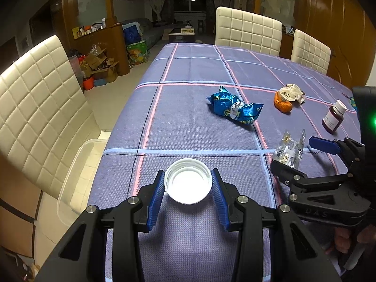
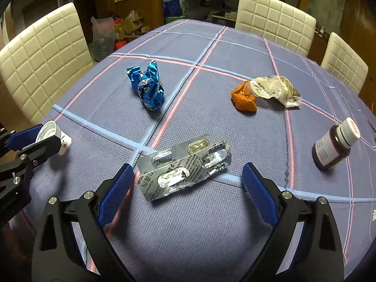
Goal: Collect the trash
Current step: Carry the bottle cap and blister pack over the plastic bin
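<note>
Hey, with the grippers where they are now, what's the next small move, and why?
Probably close the right gripper on the foil blister pack. Its fingers are spread wide and the pack lies flat on the tablecloth between them, ungrasped. The left gripper already pinches the white cap.

White bottle cap (image 1: 188, 181): open side up, near table edge. Crumpled blue foil wrapper (image 2: 147, 87): mid-table. Orange-and-clear crumpled packet (image 2: 265, 92): to the right of the wrapper. Silver blister pack (image 2: 184, 166): bent, mostly emptied, lying flat, nearest.
</note>
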